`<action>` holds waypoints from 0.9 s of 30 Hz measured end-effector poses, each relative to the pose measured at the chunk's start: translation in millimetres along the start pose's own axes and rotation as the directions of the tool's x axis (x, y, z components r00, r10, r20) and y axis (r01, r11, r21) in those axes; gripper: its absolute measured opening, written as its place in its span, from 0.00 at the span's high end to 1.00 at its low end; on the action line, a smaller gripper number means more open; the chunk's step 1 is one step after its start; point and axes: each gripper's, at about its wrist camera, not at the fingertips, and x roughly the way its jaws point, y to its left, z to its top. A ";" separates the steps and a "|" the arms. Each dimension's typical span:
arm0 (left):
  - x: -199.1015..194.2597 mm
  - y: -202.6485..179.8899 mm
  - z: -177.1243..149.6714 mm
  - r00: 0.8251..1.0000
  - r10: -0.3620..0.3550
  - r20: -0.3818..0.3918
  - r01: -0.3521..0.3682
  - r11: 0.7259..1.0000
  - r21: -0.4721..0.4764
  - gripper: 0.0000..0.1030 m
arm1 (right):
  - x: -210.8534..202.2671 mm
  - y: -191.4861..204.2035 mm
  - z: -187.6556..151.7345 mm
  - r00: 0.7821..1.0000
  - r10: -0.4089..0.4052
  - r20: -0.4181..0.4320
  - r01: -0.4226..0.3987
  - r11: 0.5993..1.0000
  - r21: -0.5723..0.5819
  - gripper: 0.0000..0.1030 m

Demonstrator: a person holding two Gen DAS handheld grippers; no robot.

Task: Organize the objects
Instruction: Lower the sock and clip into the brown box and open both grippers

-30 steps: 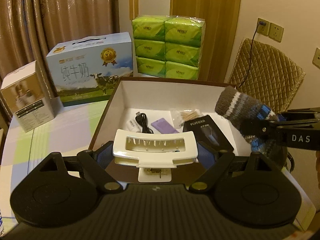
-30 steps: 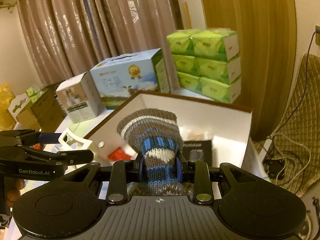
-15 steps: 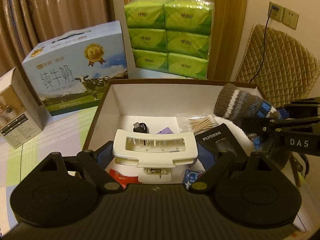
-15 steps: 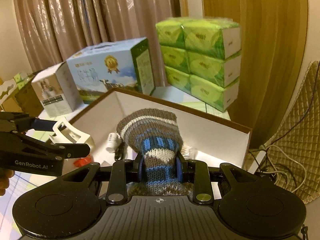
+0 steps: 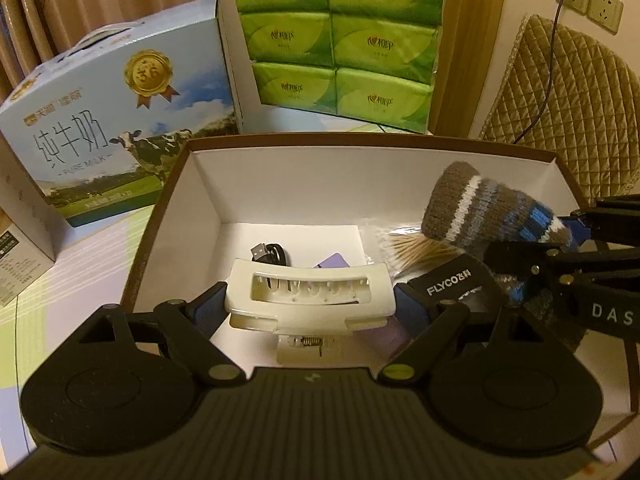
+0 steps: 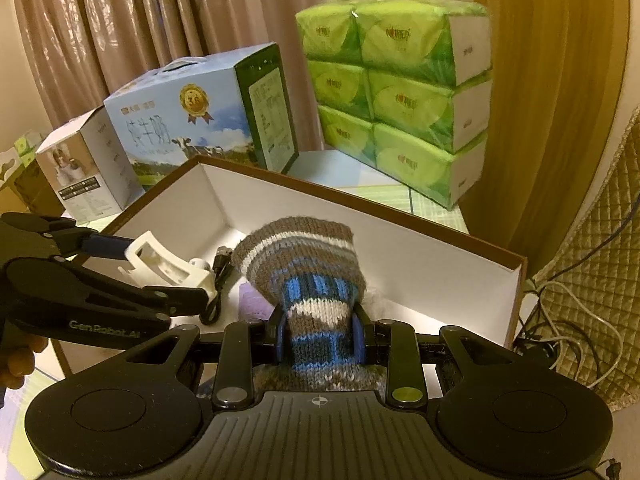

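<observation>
My left gripper [image 5: 310, 308] is shut on a cream plastic hair claw clip [image 5: 308, 294], held over the open brown box [image 5: 360, 144] with a white inside. My right gripper [image 6: 319, 338] is shut on a knitted brown, white and blue glove [image 6: 304, 264], hanging over the box's right part. In the left wrist view the glove [image 5: 472, 208] and the right gripper [image 5: 576, 240] reach in from the right. In the right wrist view the clip [image 6: 164, 264] and the left gripper [image 6: 120, 268] come in from the left. Inside lie a black cable [image 5: 270, 252], a purple card [image 5: 334, 261], a toothpick bag [image 5: 404, 240] and a black FLYCO box [image 5: 452, 280].
A blue milk carton [image 5: 116, 120] stands behind the box at the left, a stack of green tissue packs [image 5: 340, 40] behind it in the middle. A small white box [image 6: 80, 168] is further left. A quilted chair [image 5: 560, 100] and cords [image 6: 568, 320] are at the right.
Both grippers have moved forward over the box, which now fills more of each view. The clip and the glove stay held and hang further inside the box's rim.
</observation>
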 end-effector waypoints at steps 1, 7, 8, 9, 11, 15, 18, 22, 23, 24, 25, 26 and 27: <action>2.4 -0.1 1.0 1.000 -0.001 -0.001 0.001 1.000 0.001 0.18 | 1.5 -0.4 0.8 1.000 0.000 -0.001 0.000 1.000 0.000 0.74; 10.7 2.8 4.3 1.000 0.004 -0.004 -0.004 1.000 -0.004 0.11 | 7.2 -2.2 4.5 1.000 0.005 -0.005 -0.005 1.000 0.004 0.74; 11.3 3.6 4.6 1.000 0.005 -0.006 -0.005 1.000 -0.004 0.11 | 8.2 -2.1 5.1 1.000 0.006 -0.006 -0.006 1.000 0.004 0.74; 11.9 4.7 4.5 1.000 0.003 -0.010 -0.003 1.000 -0.004 0.10 | 9.1 -2.1 5.7 1.000 0.006 -0.008 -0.006 1.000 0.003 0.74; 12.3 6.8 3.5 1.000 0.005 -0.018 -0.005 1.000 -0.006 0.08 | 10.3 -1.3 6.4 1.000 0.009 -0.009 -0.009 1.000 0.002 0.74; 9.6 11.2 0.9 1.000 0.011 -0.018 -0.011 1.000 -0.010 0.08 | 13.8 0.2 8.1 1.000 0.014 -0.013 -0.015 1.000 -0.003 0.74; 5.5 14.7 -0.6 1.000 0.009 -0.012 -0.010 1.000 -0.020 0.07 | 16.5 2.0 9.3 1.000 0.017 -0.015 -0.018 1.000 -0.007 0.74; 0.4 18.5 -2.1 1.000 0.017 -0.006 -0.017 0.999 -0.029 0.06 | 18.1 4.6 10.4 1.000 0.024 0.006 -0.024 1.000 -0.018 0.60; -0.9 19.4 -2.1 1.000 0.019 -0.005 -0.019 0.999 -0.032 0.05 | 17.0 5.6 10.6 1.000 0.023 0.019 -0.022 1.000 -0.019 0.39; -2.3 20.4 -2.2 1.000 0.022 -0.004 -0.022 0.999 -0.035 0.05 | 14.9 6.9 10.5 0.999 0.019 0.038 -0.018 1.000 -0.021 0.20; -3.5 21.3 -2.2 1.000 0.024 -0.002 -0.024 0.999 -0.038 0.05 | 11.2 8.6 10.5 0.998 0.020 0.066 -0.019 1.000 -0.025 0.18; -5.1 22.2 -2.2 1.000 0.026 -0.001 -0.026 0.999 -0.042 0.04 | 8.4 9.8 10.5 0.996 0.026 0.087 -0.023 0.999 -0.032 0.18; -6.4 23.0 -2.2 1.000 0.030 0.001 -0.030 0.998 -0.046 0.04 | 7.0 10.8 11.1 0.996 0.031 0.087 -0.027 0.999 -0.039 0.18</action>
